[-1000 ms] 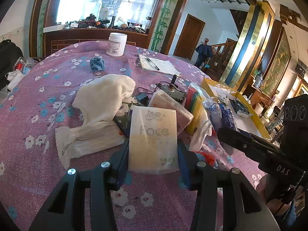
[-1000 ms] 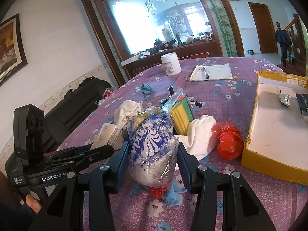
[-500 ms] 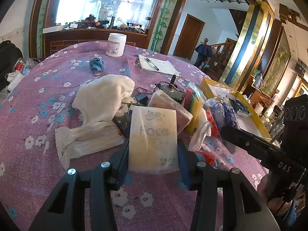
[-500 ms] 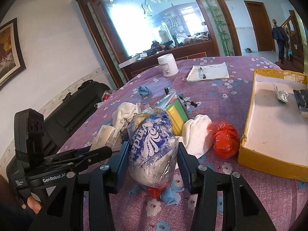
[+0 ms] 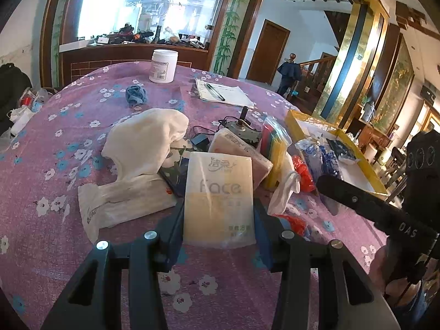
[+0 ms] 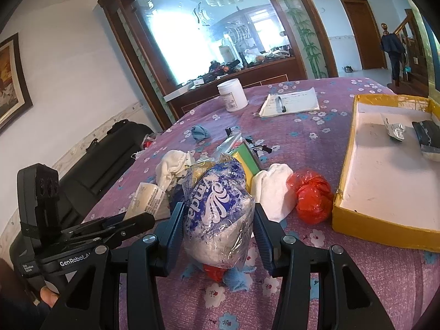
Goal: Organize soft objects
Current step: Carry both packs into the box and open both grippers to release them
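Both hands are loaded, and most of the sorting looks still ahead. The left claw (image 5: 218,217) is clamped on a flat pack of facial tissues (image 5: 218,195), pads pressing its two long edges, the pack held upright just above the purple flowered surface (image 5: 55,143). The right claw (image 6: 217,227) grips a crumpled blue-and-white Vinda tissue bag (image 6: 217,209) the same way, its jaws squeezing the plastic from both sides, with a small red scrap and a blue cloth scrap (image 6: 236,277) lying under it. Neither item has reached a destination yet. The yellow-rimmed cardboard tray (image 6: 341,209) at the right holds only a few small objects at its far end, a foil-like packet and a dark item, and none of the soft things as far as I can tell; whether it is the intended bin is a guess. Still loose in the middle of the surface are a white towel (image 5: 145,140), a soft tissue pack in a white wrapper (image 5: 123,200), a pinkish tissue pack (image 5: 242,151), a bag of coloured sponges (image 5: 275,148), a white cloth (image 6: 275,189), a red plastic bag (image 6: 310,195) just beside the tray, and a small blue rag (image 5: 136,95) farther back. I would judge the job early: two items lifted, the pile largely unsorted.
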### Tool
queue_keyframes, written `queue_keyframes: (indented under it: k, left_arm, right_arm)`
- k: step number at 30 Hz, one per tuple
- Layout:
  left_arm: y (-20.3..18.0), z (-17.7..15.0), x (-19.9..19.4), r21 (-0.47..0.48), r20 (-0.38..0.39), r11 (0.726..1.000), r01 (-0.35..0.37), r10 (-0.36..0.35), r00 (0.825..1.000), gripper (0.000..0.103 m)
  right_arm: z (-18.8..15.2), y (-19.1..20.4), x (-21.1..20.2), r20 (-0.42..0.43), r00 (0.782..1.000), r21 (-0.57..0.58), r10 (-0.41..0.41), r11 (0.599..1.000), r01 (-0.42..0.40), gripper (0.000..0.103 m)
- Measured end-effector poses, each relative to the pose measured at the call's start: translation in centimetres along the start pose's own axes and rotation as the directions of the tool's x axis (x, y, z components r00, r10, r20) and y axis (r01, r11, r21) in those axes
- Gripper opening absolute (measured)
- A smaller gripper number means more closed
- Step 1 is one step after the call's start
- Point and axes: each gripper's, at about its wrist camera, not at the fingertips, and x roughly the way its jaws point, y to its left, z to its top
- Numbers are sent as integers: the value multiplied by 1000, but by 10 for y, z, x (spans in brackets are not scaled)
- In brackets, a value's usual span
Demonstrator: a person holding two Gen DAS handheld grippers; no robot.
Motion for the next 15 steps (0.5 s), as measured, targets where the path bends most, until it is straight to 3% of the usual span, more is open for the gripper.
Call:
queue_keyframes:
  k: [8,12,15]
  left_arm:
    - [-27,1,-2,55,-24,998,12,-10,1000,44]
    - [-55,11,-7,105,-19,994,43,-41,999,44]
    - [-81,24,-4,126,-52,986,109,-103,993,44]
  right_arm:
    - [2,-14,-22,31,1000,46,-4,999,3,51]
    - [11,-32,-45,85,996,84,-24,996,16,51]
    - [21,-48,-68,136,989,113,-56,993,41,51]
